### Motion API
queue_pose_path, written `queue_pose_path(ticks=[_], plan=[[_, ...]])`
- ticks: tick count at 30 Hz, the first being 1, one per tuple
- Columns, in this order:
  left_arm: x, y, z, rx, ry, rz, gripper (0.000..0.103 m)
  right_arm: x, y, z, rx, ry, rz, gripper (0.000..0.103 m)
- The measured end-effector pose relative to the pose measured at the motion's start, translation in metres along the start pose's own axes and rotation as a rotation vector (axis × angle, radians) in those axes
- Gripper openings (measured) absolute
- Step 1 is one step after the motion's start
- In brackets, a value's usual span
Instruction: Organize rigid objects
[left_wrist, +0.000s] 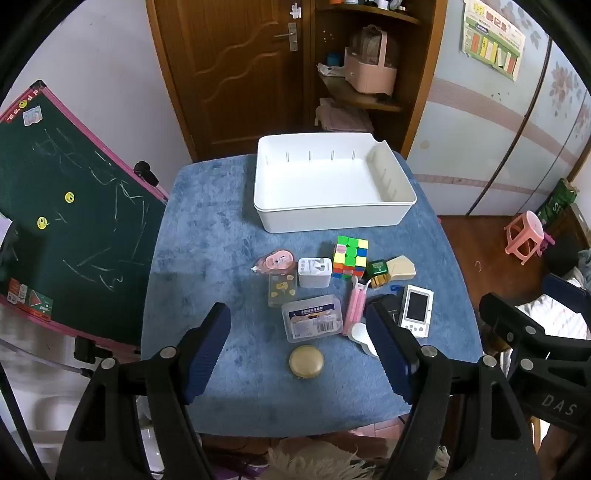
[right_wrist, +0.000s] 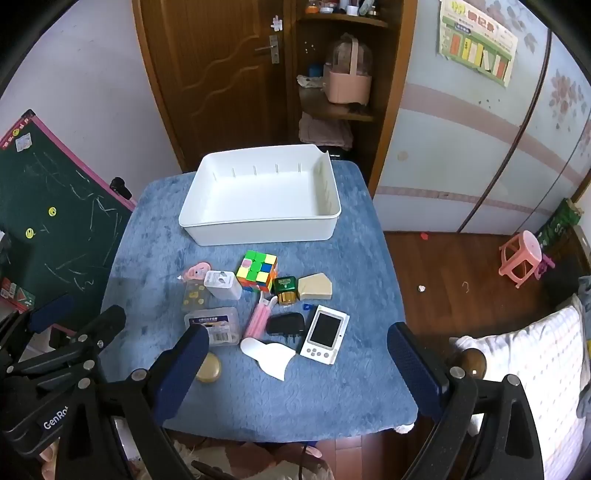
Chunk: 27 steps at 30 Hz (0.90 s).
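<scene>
Both tongs hang above the near edge of the blue tabletop (left_wrist: 221, 258), tilted down. The left tongs (left_wrist: 297, 332) and right tongs (right_wrist: 297, 354) stand wide open, holding and touching nothing. Beyond them lie the small objects: a puzzle cube (left_wrist: 350, 258), a clear plastic box (left_wrist: 312, 318), a round gold case (left_wrist: 306, 362), perhaps a compact. The empty white bin (left_wrist: 332, 218) sits farther back.
</scene>
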<state>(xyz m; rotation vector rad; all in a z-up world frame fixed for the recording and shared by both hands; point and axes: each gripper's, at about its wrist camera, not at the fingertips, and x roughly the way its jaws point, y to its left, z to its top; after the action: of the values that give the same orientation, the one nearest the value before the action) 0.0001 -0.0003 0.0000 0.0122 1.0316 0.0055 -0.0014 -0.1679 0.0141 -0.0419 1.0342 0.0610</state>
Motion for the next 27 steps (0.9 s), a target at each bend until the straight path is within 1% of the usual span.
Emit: queue_pose_path(ticks=[19,21,22,27], plan=[[0.0005,0.0005,0.0001,0.0,-0.004,-0.007,0.079,-0.0006,0.0002,-0.0039,0.003,-0.004,-0.007,0.098],[0.0008,0.0022,-0.0005,0.001,-0.005,-0.009,0.079,-0.0077,-0.0044,-0.0071,0.005,-0.004,-0.007,0.098],[-0.001,-0.0026,-0.0002,0.001,-0.005,-0.009,0.079,-0.0054,-0.0042,-0.0078,0.005,-0.002,-0.008,0.098],[0.0003,-0.002,-0.0007,0.002,-0.005,-0.006,0.079,-0.0072,-0.0057,-0.0088,0.01,-0.003,-0.011,0.098]])
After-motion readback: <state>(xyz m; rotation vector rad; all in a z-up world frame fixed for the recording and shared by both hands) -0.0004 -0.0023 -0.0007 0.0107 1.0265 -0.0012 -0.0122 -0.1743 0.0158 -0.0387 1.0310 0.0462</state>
